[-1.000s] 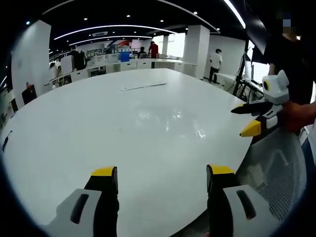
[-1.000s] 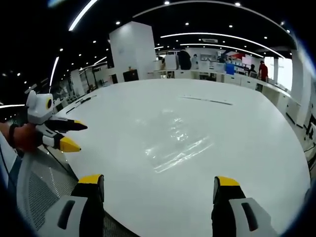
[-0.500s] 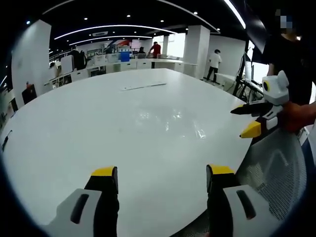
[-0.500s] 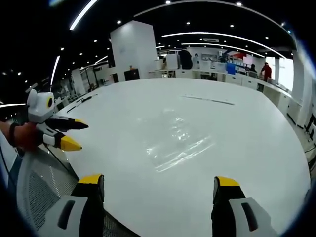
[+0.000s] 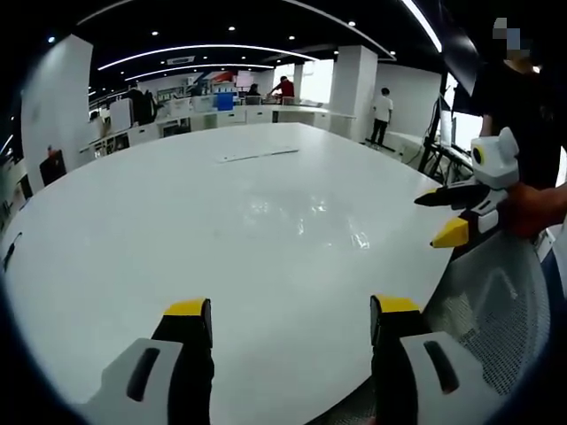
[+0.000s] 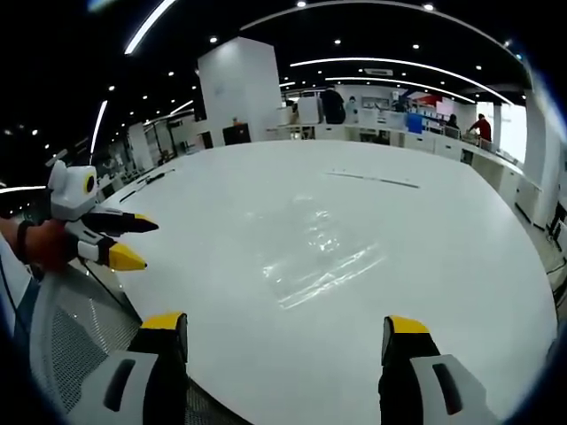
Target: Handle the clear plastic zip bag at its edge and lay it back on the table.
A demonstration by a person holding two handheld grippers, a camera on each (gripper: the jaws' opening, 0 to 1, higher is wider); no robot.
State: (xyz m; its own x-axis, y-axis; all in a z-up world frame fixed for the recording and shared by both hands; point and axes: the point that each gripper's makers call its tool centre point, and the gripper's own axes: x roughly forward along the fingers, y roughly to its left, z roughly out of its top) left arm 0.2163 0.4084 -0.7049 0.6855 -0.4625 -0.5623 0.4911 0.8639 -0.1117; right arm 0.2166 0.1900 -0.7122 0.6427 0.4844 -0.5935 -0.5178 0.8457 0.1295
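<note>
Big white tabletop (image 5: 177, 230) runs from the near edge out to a rounded far edge; open-plan office behind w/ white columns, ceiling light strips, desks, a few people standing far off; a mesh chair back (image 5: 496, 310) sits just off the tabletop's near edge, beside the person's hand.

Clear plastic zip bag (image 6: 323, 266) lies flat on the tabletop, roughly mid-way between near edge and centre, a bit right of centre in the right gripper view; mostly readable by its glare and creases; in the left gripper view it's the faint shiny patch (image 5: 332, 226) toward the right-hand edge; nothing touching it.

Thin long strip (image 6: 372, 180) lies further back toward the far edge, well apart from the bag.

Left gripper (image 5: 288, 323): yellow-tipped jaws spread wide, nothing between them, hovering over the near edge; also seen from the other side (image 6: 133, 239), held in a hand at the tabletop's edge, jaws parted.

Right gripper (image 6: 288, 332): jaws likewise spread, empty, short of the bag; seen in the left gripper view (image 5: 447, 212) off the right-hand edge, jaws apart.
</note>
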